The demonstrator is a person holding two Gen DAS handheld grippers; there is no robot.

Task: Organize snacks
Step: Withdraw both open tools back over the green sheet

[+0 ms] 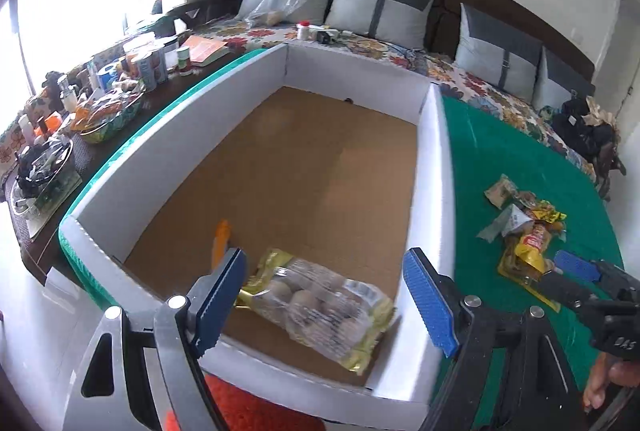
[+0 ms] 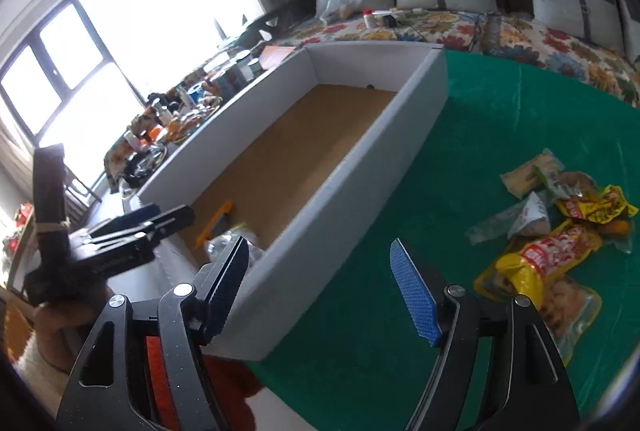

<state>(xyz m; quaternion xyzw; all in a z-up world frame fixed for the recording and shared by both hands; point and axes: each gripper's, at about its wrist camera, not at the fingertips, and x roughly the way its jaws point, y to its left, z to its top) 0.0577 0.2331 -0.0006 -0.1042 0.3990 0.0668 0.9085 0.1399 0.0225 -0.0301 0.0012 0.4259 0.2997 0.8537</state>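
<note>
Green cloth (image 2: 500, 119) covers my table; left gripper (image 1: 328, 295) spread above the bag (image 1: 320, 307) lying in the box (image 1: 432, 167), right gripper (image 2: 320, 287) spread, empty, snacks (image 2: 560, 231) at frame right

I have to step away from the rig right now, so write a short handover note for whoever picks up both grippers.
Left gripper: open, nothing held, over the near end of the white box.
Right gripper: open, empty, above the box's near corner and the green cloth.
In the box: a clear bag of round snacks and a small orange item, both at the near end.
Left to do: the pile of snack packets on the cloth to the right of the box, with a yellow and red packet nearest. The right gripper looks best placed for it.
</note>
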